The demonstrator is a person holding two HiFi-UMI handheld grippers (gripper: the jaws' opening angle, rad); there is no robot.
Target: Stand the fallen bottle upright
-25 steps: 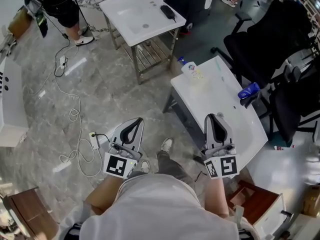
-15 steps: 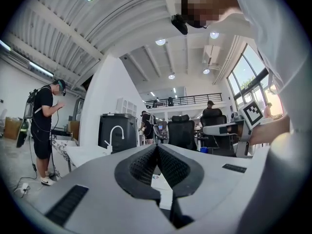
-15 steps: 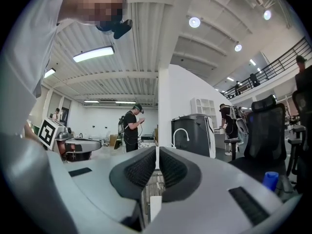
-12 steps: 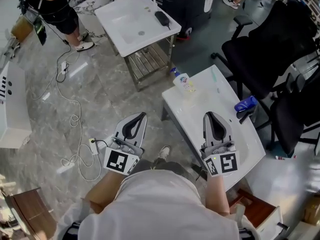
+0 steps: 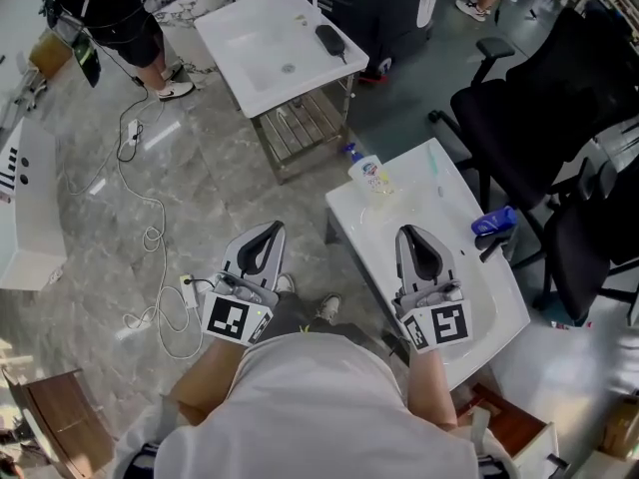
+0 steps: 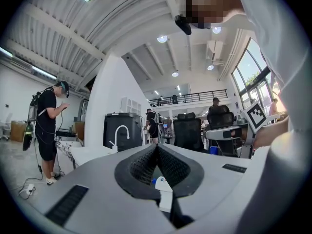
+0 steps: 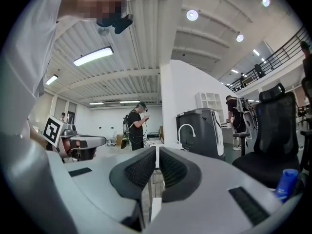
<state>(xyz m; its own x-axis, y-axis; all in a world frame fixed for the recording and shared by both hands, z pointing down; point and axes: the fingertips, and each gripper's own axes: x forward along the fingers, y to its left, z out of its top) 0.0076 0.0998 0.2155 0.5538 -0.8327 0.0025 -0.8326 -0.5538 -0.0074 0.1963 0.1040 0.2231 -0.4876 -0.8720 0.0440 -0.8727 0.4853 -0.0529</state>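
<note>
**Bottle lying at the table's far corner — both claws closed and empty**

You are holding both grippers out level in front of you, side by side and well apart. The left gripper [image 5: 268, 230] is hanging over the grey marbled floor [image 5: 225, 193], off the left edge of the white table [image 5: 469, 287]. Its jaws are meeting at the tips, and nothing is sitting between the pads. The right gripper [image 5: 410, 232] is showing over the near part of that table. Its jaws are pressing together too, leaving only a thin slit, and they are gripping nothing.

The bottle [image 5: 370, 174] is lying on its side at the far left corner of the table, with its blue cap pointing away from you toward the corner's edge. It is sitting ahead of both claws, well apart from either — closer to the line of the right one. A small blue object [image 5: 495, 221] is resting at the table's right edge, next to the black office chairs [image 5: 519, 118].

Farther off, a second white table [image 5: 262, 43] with a basin is carrying a dark object [image 5: 328, 39]. A person in black [image 5: 115, 13] is standing at the top left, and a white cable [image 5: 150, 233] is trailing across the floor.
</note>
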